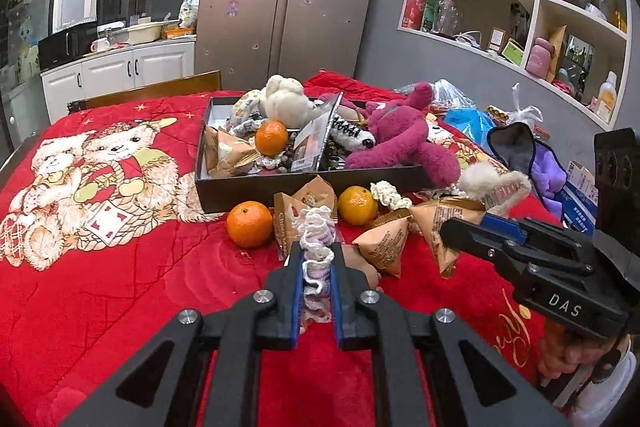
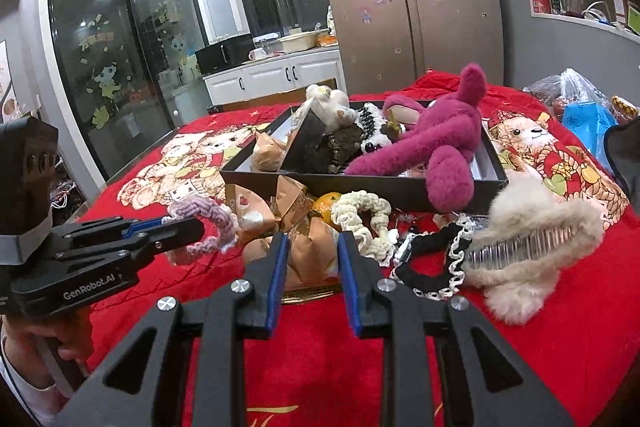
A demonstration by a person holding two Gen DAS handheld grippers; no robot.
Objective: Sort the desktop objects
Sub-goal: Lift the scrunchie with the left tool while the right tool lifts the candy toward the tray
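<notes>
Left gripper (image 1: 317, 253) clamped on a pink-and-white crochet scrunchie (image 1: 317, 239), held above the red blanket (image 1: 120, 287).

Right gripper (image 2: 313, 247) stands with its jaws apart around a tan wrapped snack packet (image 2: 310, 253), not clearly touching it. One black box (image 1: 304, 187) holds one magenta plush (image 1: 400, 135), one cream plush (image 1: 284, 95) and one orange (image 1: 271, 137); two more oranges (image 1: 249, 223) lie just before it, near four tan packets (image 1: 382, 247), one fluffy hair clip (image 2: 532, 243) and one cream scrunchie (image 2: 362, 213).

Red bear-print blanket (image 1: 120, 267), magenta plush (image 1: 400, 135), orange tangerine (image 1: 249, 223)
</notes>
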